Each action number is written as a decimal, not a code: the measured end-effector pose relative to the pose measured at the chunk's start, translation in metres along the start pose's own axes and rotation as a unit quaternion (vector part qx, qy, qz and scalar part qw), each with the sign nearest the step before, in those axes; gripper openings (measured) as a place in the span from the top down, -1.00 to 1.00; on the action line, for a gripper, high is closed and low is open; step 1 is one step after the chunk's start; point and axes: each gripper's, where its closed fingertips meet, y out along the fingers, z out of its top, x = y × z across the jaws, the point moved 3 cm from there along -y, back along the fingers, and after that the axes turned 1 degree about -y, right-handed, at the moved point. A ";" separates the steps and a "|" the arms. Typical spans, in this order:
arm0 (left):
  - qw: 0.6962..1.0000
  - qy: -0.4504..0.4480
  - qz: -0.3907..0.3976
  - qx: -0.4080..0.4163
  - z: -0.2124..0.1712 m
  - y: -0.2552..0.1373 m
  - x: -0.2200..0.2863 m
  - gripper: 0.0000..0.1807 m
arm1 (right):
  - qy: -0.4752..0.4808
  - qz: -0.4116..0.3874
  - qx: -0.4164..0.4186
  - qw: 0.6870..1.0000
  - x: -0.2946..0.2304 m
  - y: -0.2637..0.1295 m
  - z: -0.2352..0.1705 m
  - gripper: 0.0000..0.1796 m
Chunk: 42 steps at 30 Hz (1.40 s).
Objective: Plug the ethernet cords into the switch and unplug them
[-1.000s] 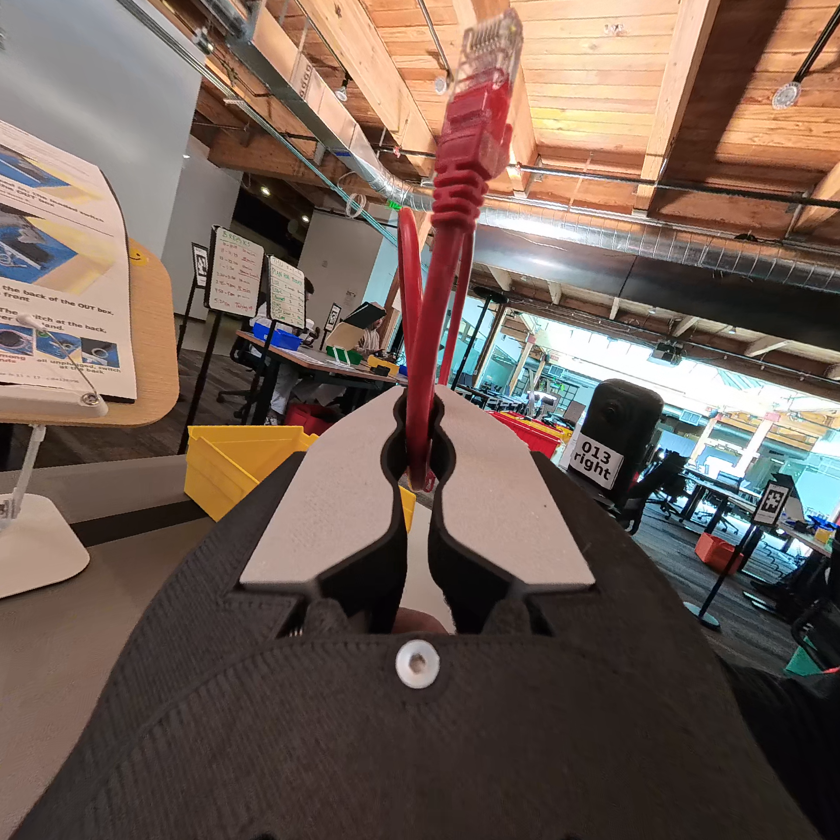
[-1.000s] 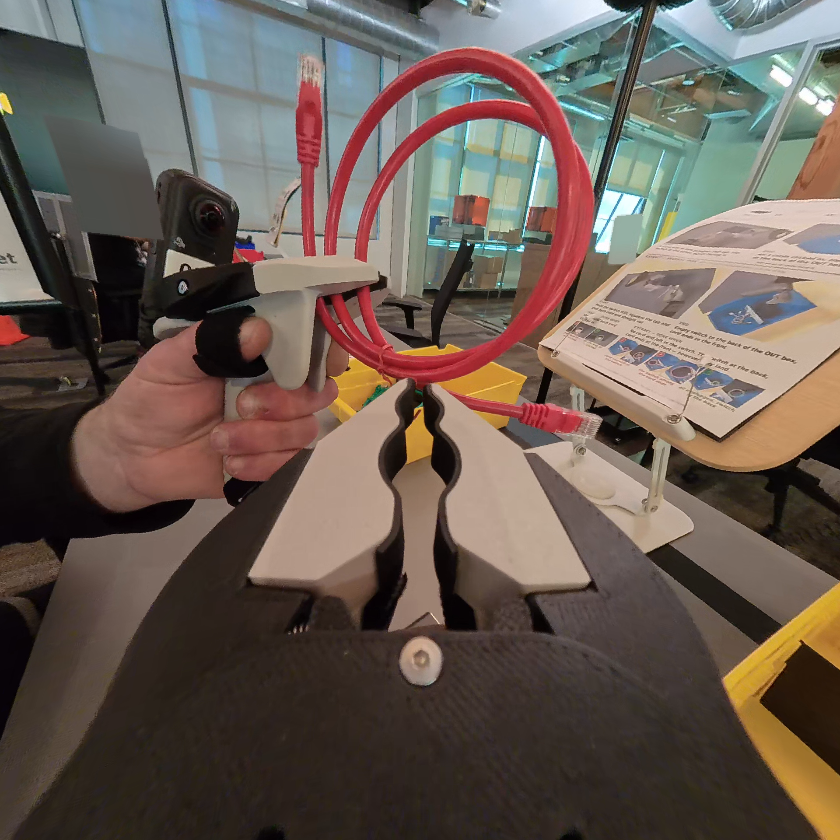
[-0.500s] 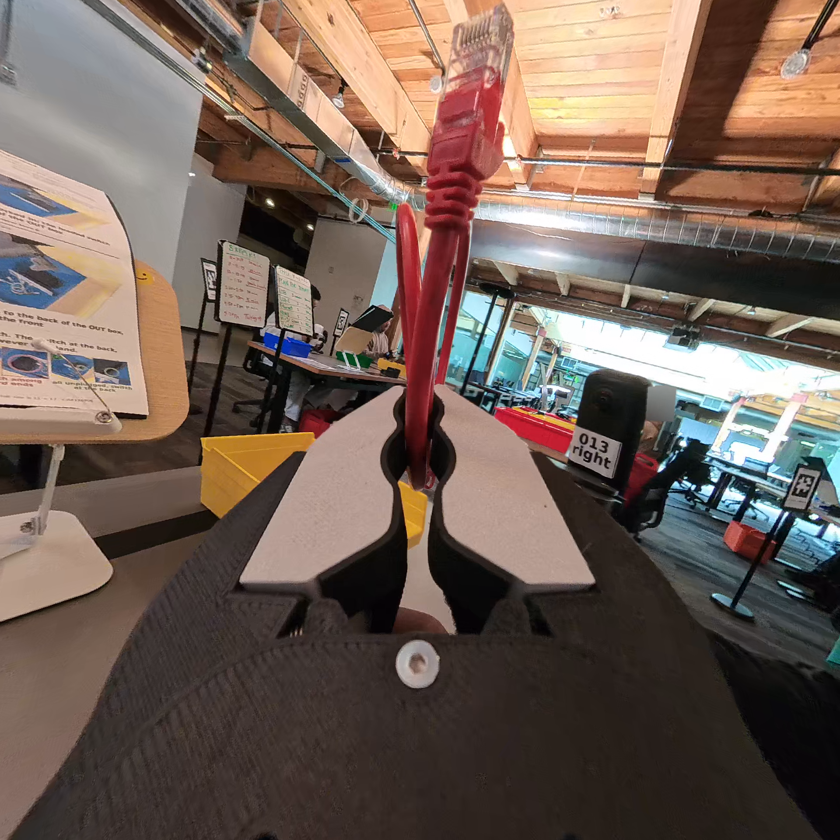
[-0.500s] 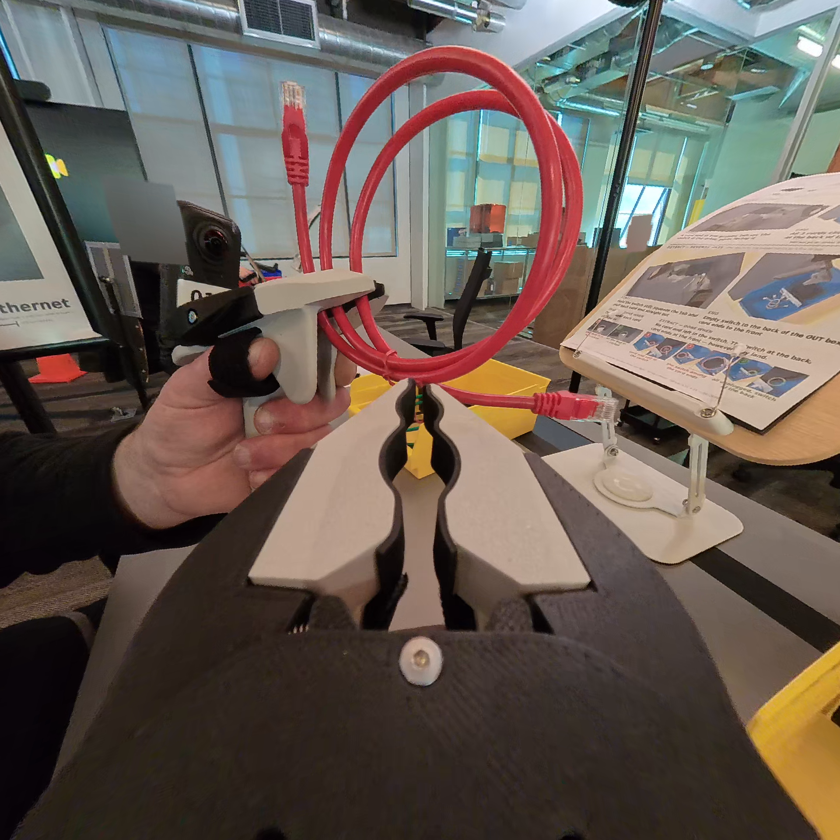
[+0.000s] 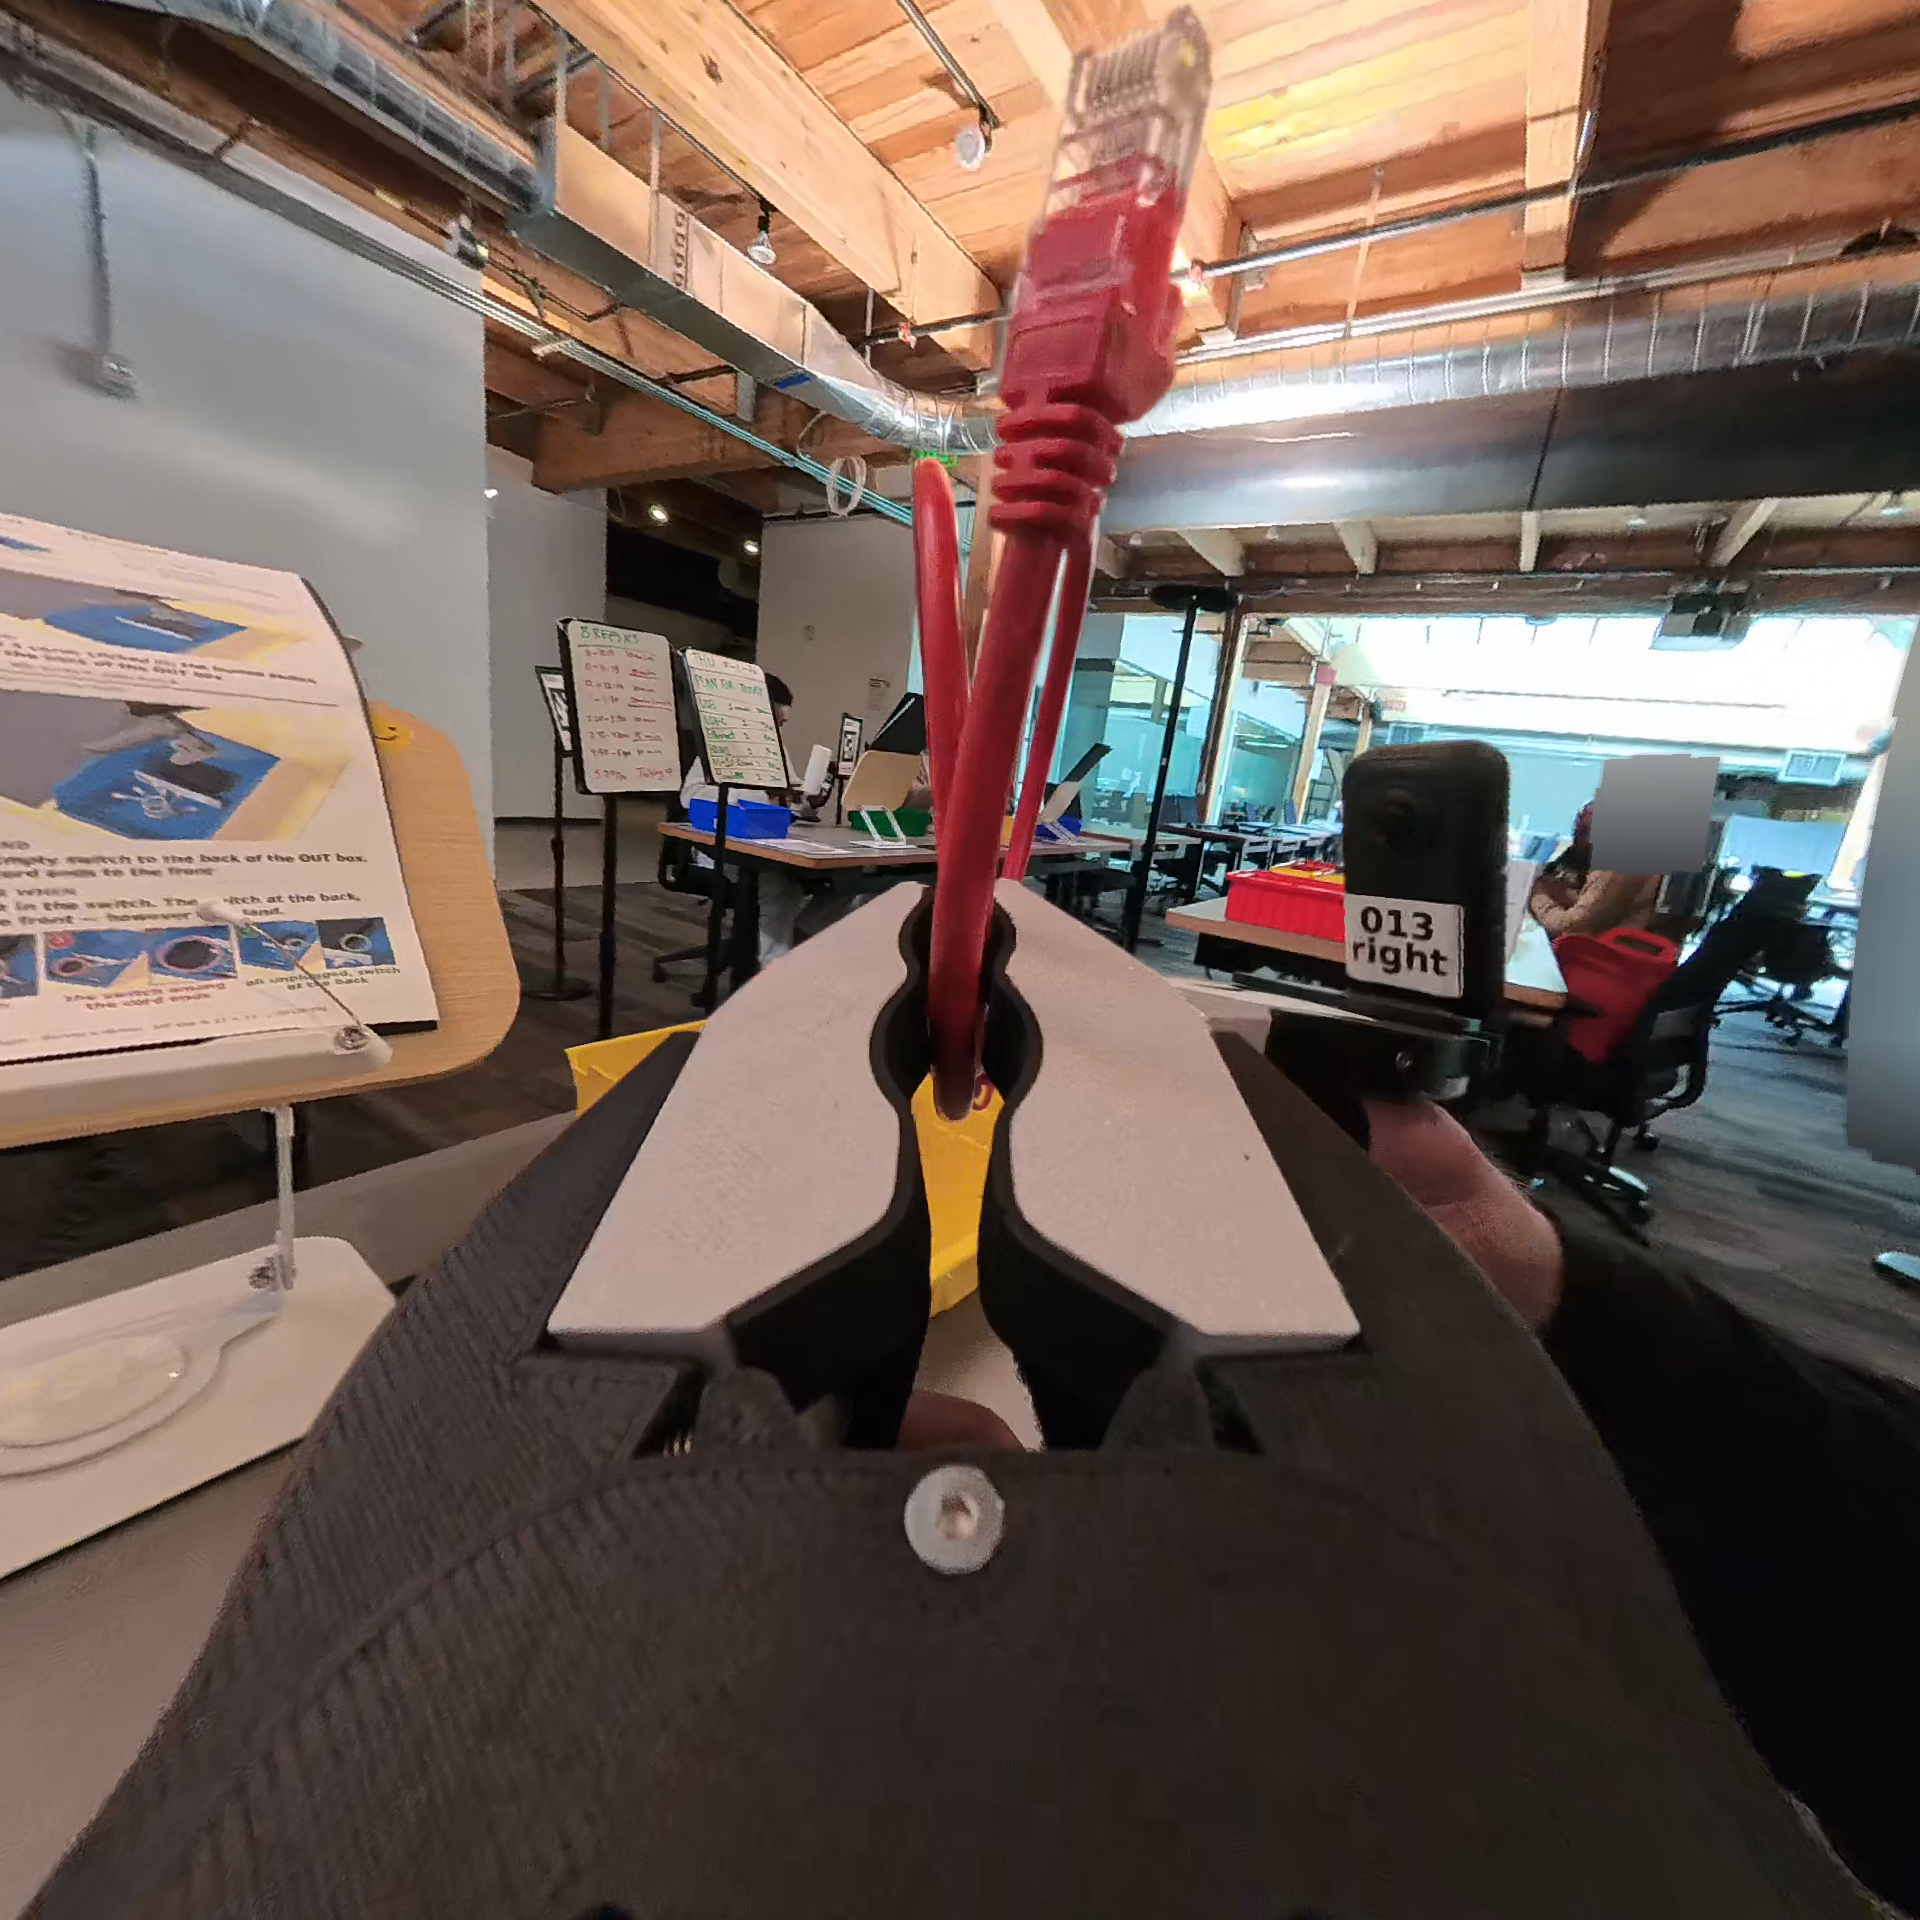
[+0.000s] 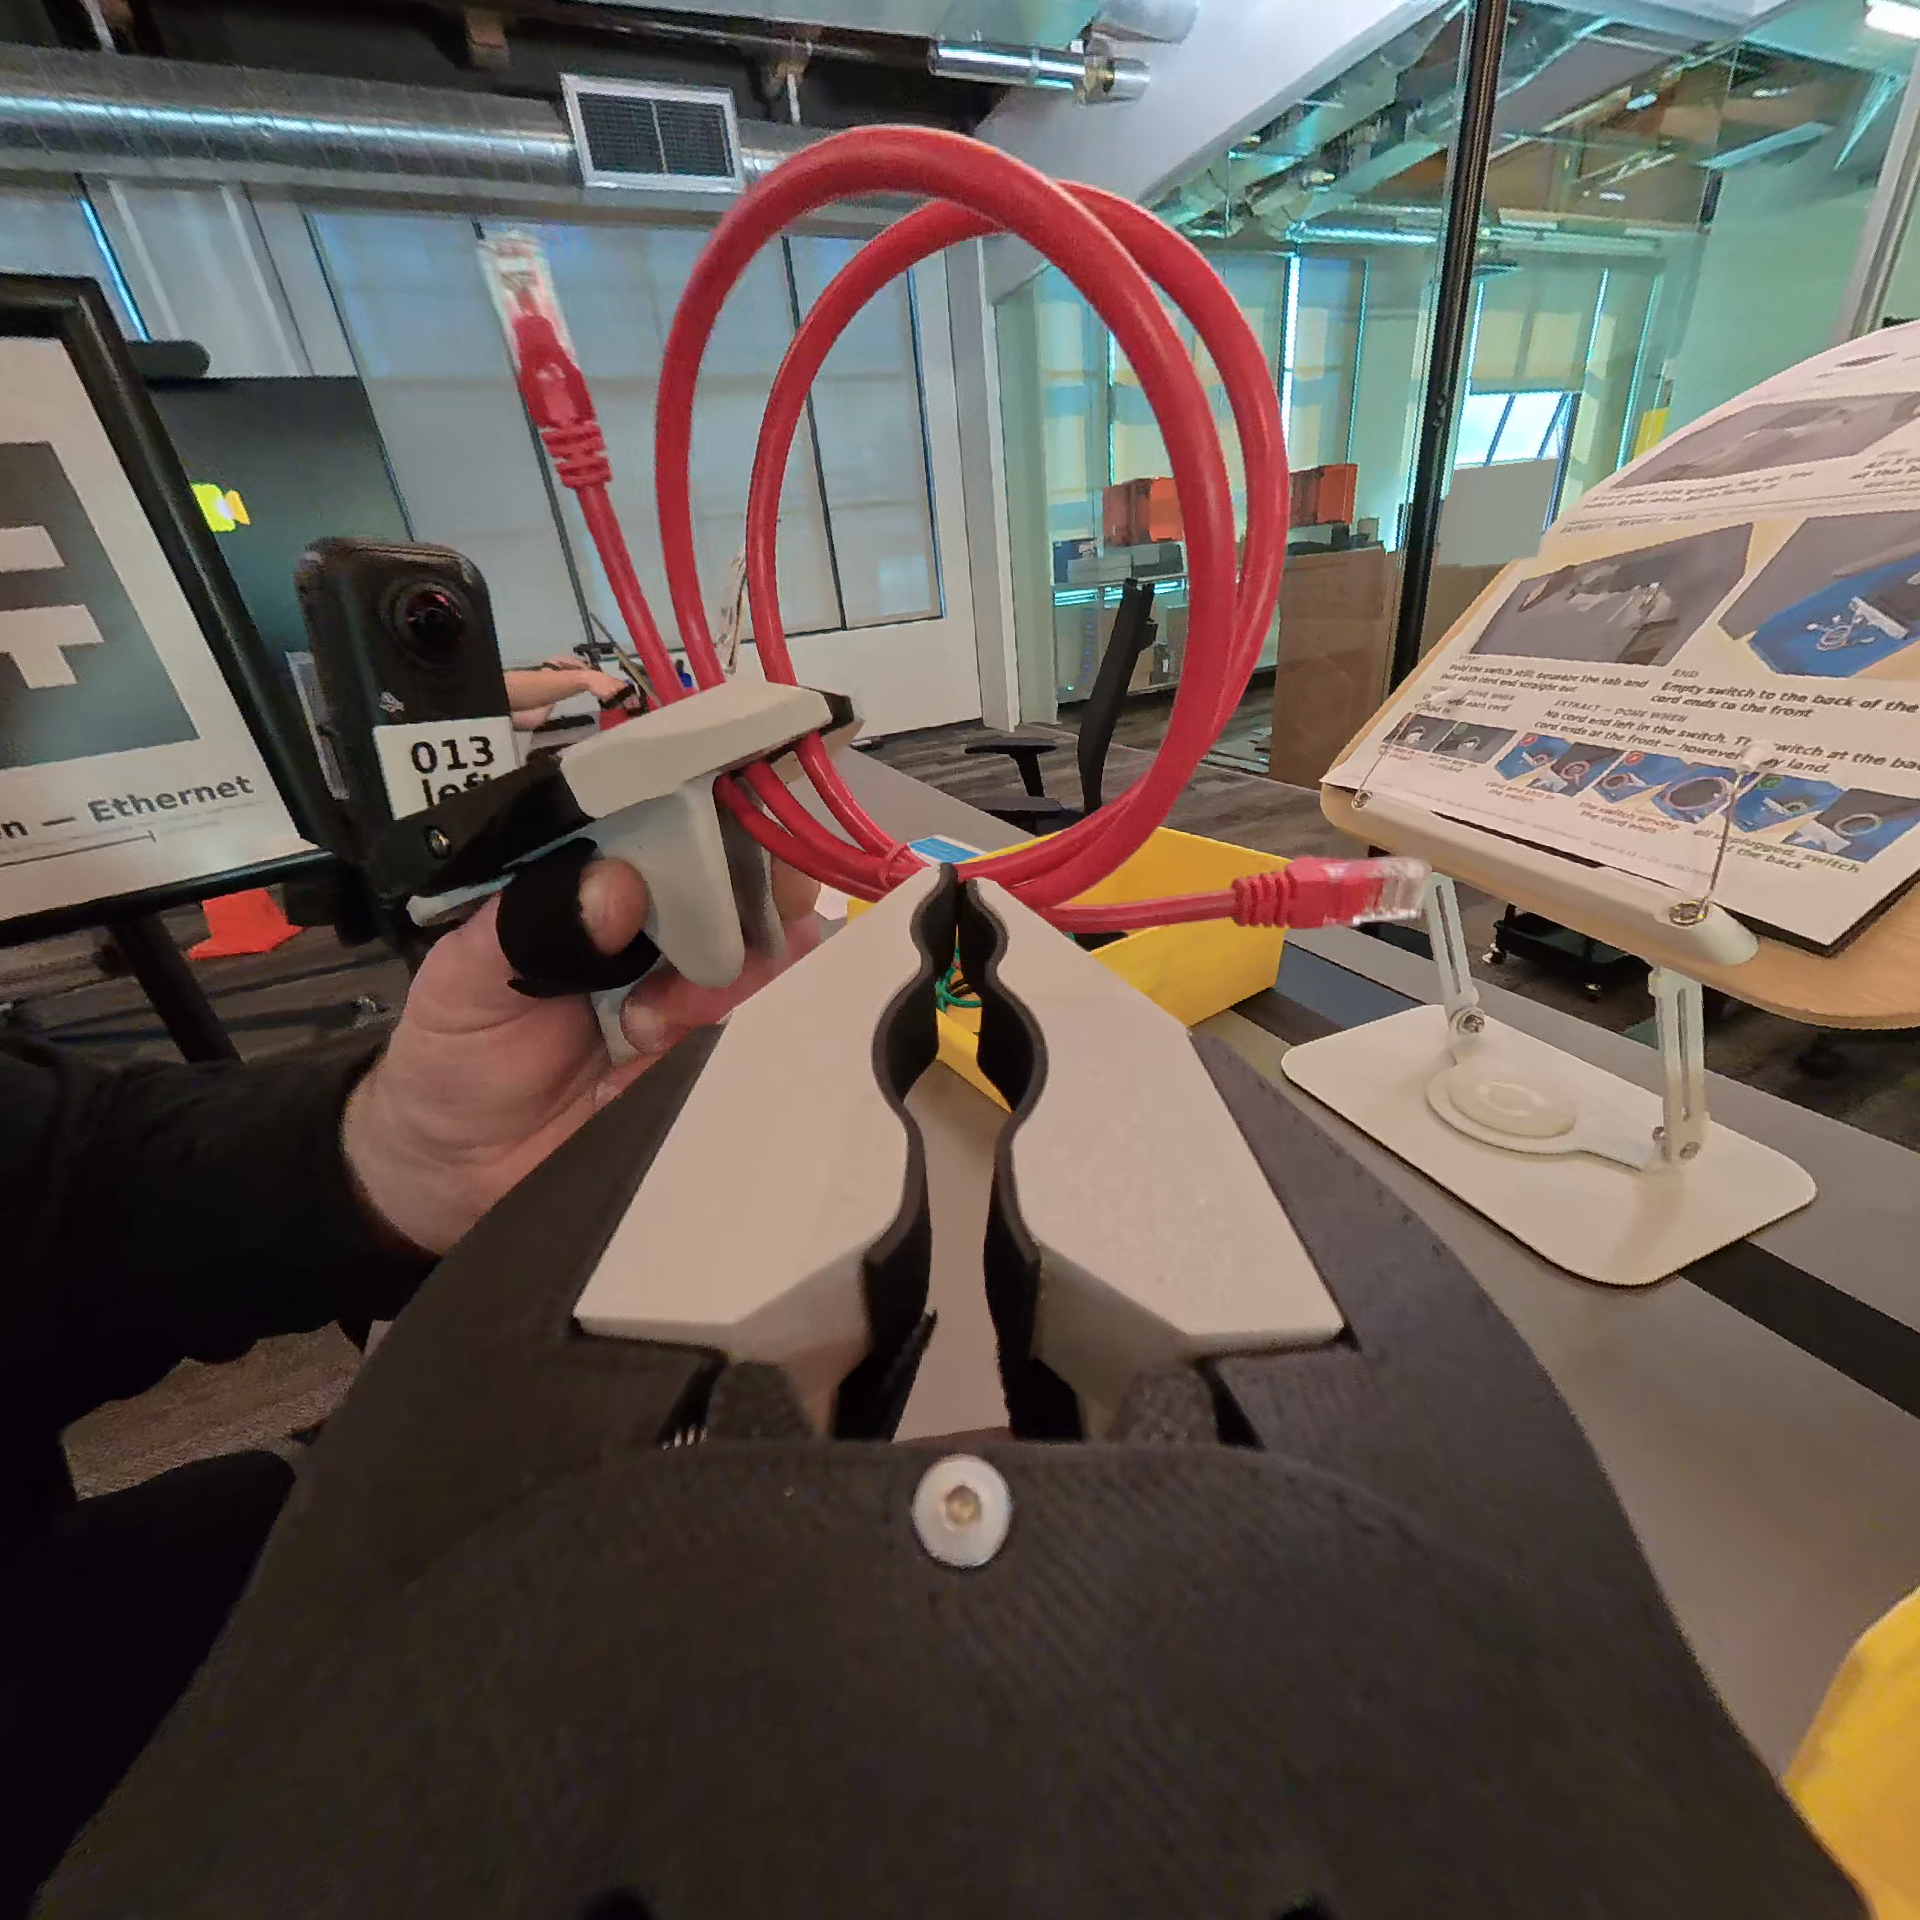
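A red ethernet cord (image 6: 1216, 582) is coiled in two loops and held up in the air between both grippers. My left gripper (image 5: 961, 935) is shut on the cord just below one plug (image 5: 1127, 156), which points up. It also shows in the right wrist view (image 6: 717, 748), in a person's hand (image 6: 499, 1049). My right gripper (image 6: 951, 883) is shut, its tips pinching the bottom of the coil where a tie binds it. The other plug (image 6: 1340, 894) sticks out to the right. No switch is in view.
An instruction sheet on a wooden stand (image 6: 1662, 727) sits on the grey table (image 6: 1662, 1455) to the right; it shows at the left in the left wrist view (image 5: 208, 810). A yellow bin (image 6: 1174, 925) lies behind the coil, another (image 6: 1860, 1766) at bottom right. Across from one pair of fingers to the other is roughly 5 centimetres.
Both grippers keep their hold. The left gripper has sunk and tilted, so the upper plug now leans left in the right wrist view. Both views have swung sideways.
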 end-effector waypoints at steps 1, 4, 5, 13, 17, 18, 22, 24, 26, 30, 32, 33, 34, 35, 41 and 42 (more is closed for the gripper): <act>1.000 0.001 0.000 0.002 0.000 0.000 0.001 0.95 | -0.003 -0.001 -0.004 1.000 0.000 0.000 -0.001 1.00; 1.000 -0.003 0.002 0.003 0.001 0.000 -0.001 0.94 | -0.004 0.003 -0.005 1.000 0.000 -0.001 -0.001 1.00; 1.000 -0.004 0.002 0.003 0.001 0.000 -0.001 0.95 | -0.006 0.002 -0.006 1.000 0.000 -0.001 -0.001 1.00; 1.000 -0.005 0.010 0.000 -0.001 0.000 -0.004 0.94 | -0.109 0.017 -0.023 0.994 -0.022 0.002 0.003 1.00; 1.000 -0.023 0.010 -0.002 -0.003 0.000 -0.004 0.95 | -0.209 0.028 -0.088 0.974 -0.042 0.014 -0.017 1.00; 1.000 -0.024 0.016 -0.002 -0.002 0.000 -0.006 0.95 | -0.219 0.030 -0.094 0.971 -0.045 0.016 -0.021 1.00; 0.999 -0.041 0.008 0.007 0.005 -0.002 -0.008 0.94 | -0.244 0.007 -0.130 0.961 -0.037 0.018 -0.033 1.00; 0.999 -0.042 0.002 0.009 0.008 -0.002 -0.004 0.94 | -0.244 0.001 -0.138 0.960 -0.032 0.017 -0.035 1.00; 0.999 -0.037 0.000 0.008 0.008 -0.002 -0.003 0.95 | -0.245 0.005 -0.120 0.962 -0.033 0.015 -0.030 1.00; 0.999 -0.043 0.007 0.010 0.008 -0.003 -0.008 0.95 | -0.250 0.007 -0.055 0.967 -0.039 0.007 -0.005 0.86; 0.999 -0.049 0.007 0.009 0.008 -0.003 -0.010 0.95 | -0.281 -0.003 -0.043 0.959 -0.041 0.006 -0.001 0.76; 0.999 -0.049 0.007 0.008 0.007 -0.002 -0.009 0.94 | -0.298 -0.009 -0.043 0.954 -0.043 0.006 -0.001 0.74; 0.999 -0.047 0.007 0.007 0.007 -0.002 -0.008 0.95 | -0.314 -0.018 -0.043 0.948 -0.043 0.007 -0.002 0.76; 0.999 -0.047 0.005 0.005 0.006 -0.002 -0.007 0.94 | -0.327 -0.025 -0.042 0.944 -0.045 0.008 -0.002 0.79; 0.999 -0.045 0.000 0.000 0.002 0.000 -0.002 0.95 | -0.370 -0.065 -0.047 0.925 -0.044 0.010 -0.001 1.00; 0.999 -0.046 -0.001 0.000 0.002 0.000 -0.002 0.95 | -0.371 -0.063 -0.049 0.925 -0.045 0.010 -0.001 1.00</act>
